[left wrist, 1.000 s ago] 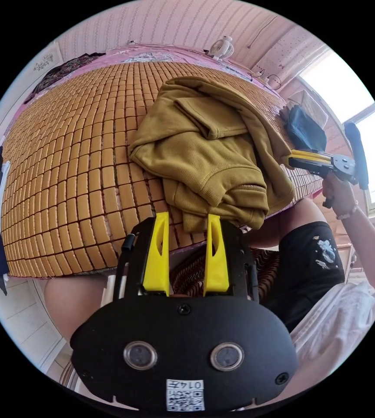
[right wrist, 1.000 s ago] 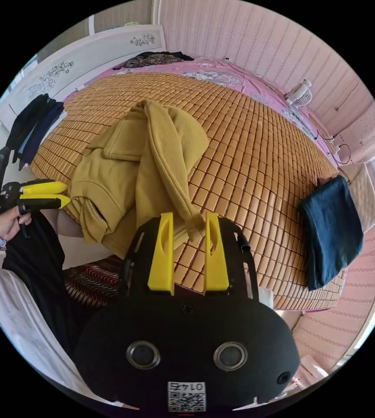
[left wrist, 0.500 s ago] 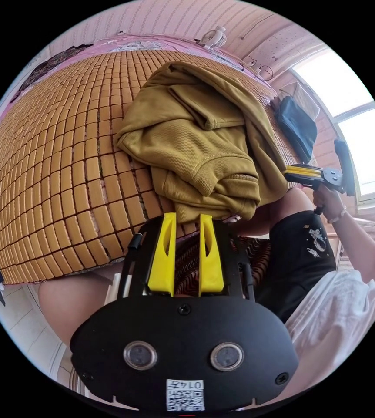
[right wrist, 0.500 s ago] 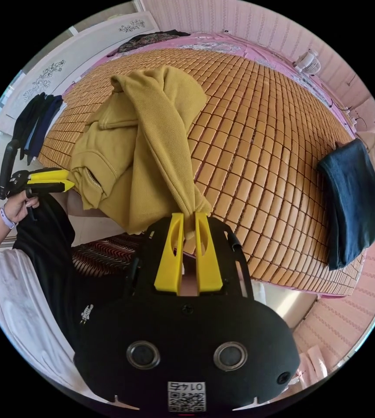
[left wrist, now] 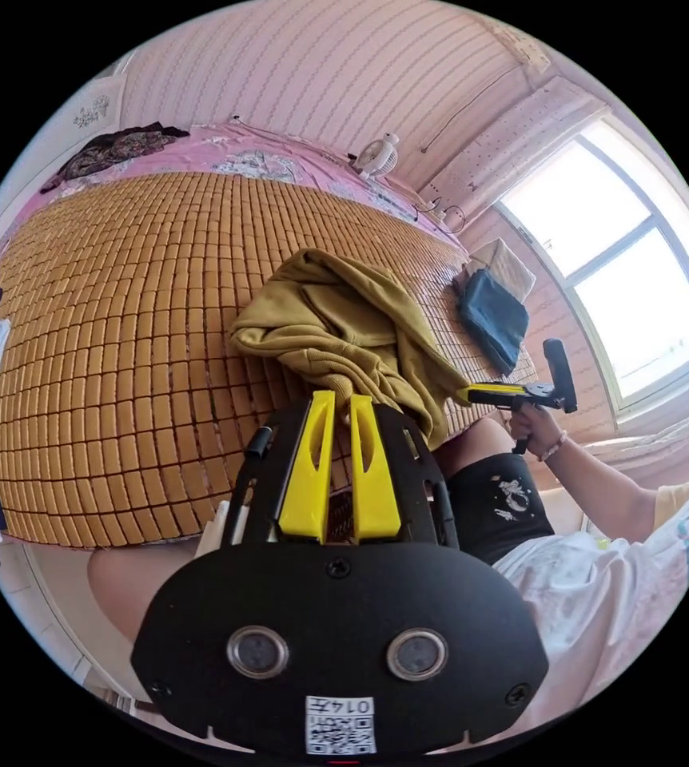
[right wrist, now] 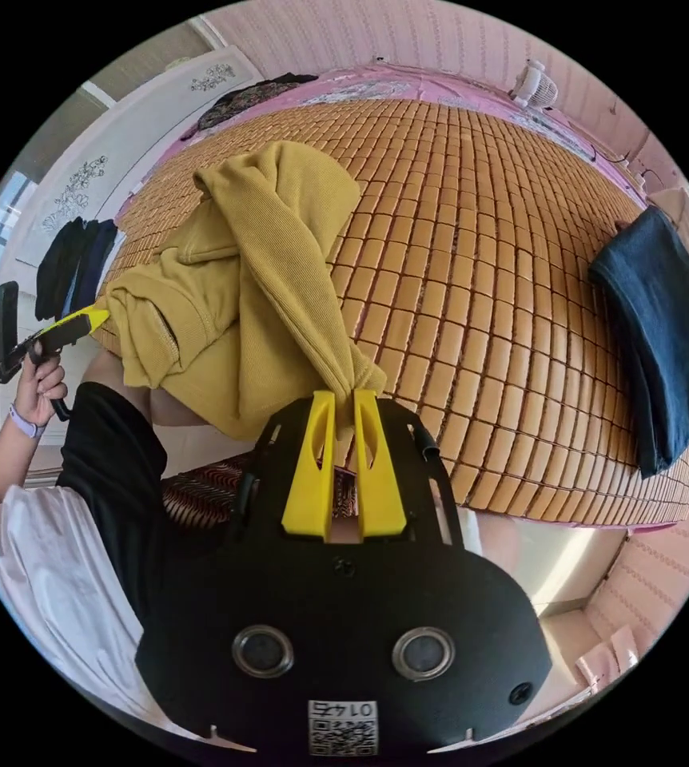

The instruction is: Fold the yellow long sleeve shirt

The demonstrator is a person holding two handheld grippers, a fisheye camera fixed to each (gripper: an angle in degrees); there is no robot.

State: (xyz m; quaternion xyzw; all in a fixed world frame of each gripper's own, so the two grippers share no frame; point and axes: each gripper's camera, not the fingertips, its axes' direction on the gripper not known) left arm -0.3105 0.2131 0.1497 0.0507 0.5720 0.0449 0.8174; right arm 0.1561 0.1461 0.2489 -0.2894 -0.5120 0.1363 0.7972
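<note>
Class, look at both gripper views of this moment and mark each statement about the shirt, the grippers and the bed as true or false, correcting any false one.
1. The right gripper is shut on the yellow shirt. True.
2. The shirt lies flat and neatly folded. False: it is bunched up.
3. A dark blue garment lies on the woven mat, apart from the shirt. True.
4. The left gripper is wide open. False: its jaws pinch shirt fabric.
5. A small fan stands beyond the mat's far edge. True.

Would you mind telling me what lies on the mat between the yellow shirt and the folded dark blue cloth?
Nothing: in the right gripper view, bare mat separates the yellow shirt from the dark blue cloth.
</note>
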